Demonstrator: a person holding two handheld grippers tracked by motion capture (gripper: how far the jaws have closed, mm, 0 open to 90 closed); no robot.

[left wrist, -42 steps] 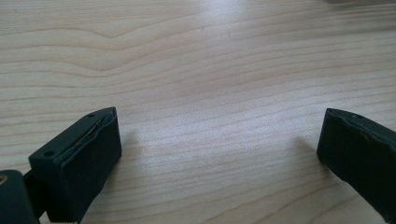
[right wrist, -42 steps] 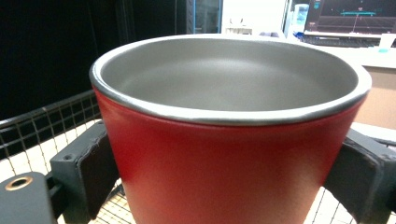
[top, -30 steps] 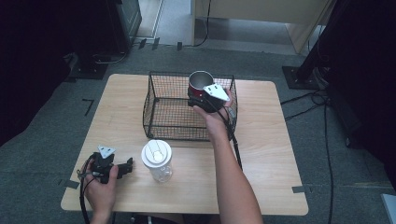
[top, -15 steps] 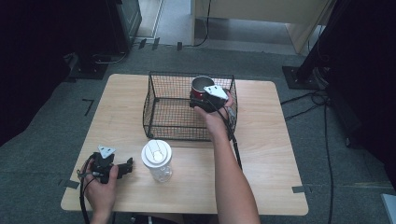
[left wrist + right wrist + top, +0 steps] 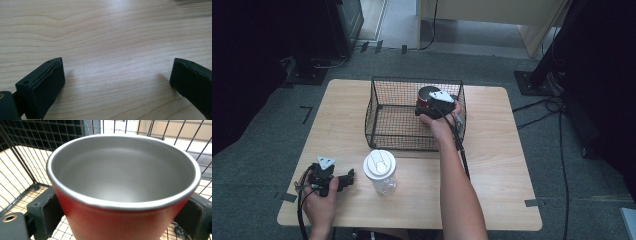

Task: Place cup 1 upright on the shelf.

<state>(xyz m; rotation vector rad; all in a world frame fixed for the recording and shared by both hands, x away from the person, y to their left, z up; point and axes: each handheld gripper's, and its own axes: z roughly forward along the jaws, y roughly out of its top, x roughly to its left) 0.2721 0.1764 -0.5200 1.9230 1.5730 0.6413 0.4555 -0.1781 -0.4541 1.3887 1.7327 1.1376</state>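
Observation:
A red cup point(image 5: 120, 195) with a bare metal inside sits between the two black jaws of my right gripper point(image 5: 122, 216), which is shut on its lower wall. In the high view the red cup point(image 5: 428, 93) and my right gripper point(image 5: 428, 105) are inside the black wire basket point(image 5: 387, 117), at its far right corner. My left gripper point(image 5: 346, 178) rests low at the table's near left, its jaws wide open. In the left gripper view, bare wood lies between the jaws of my left gripper point(image 5: 117, 80).
A clear plastic bottle with a white lid point(image 5: 379, 170) stands just right of my left gripper, in front of the basket. The wooden table point(image 5: 502, 165) has bare room to the right. A cable trails along the right forearm.
My right gripper has carried the red cup slightly to the right and lower into the basket. The left gripper has stayed where it was.

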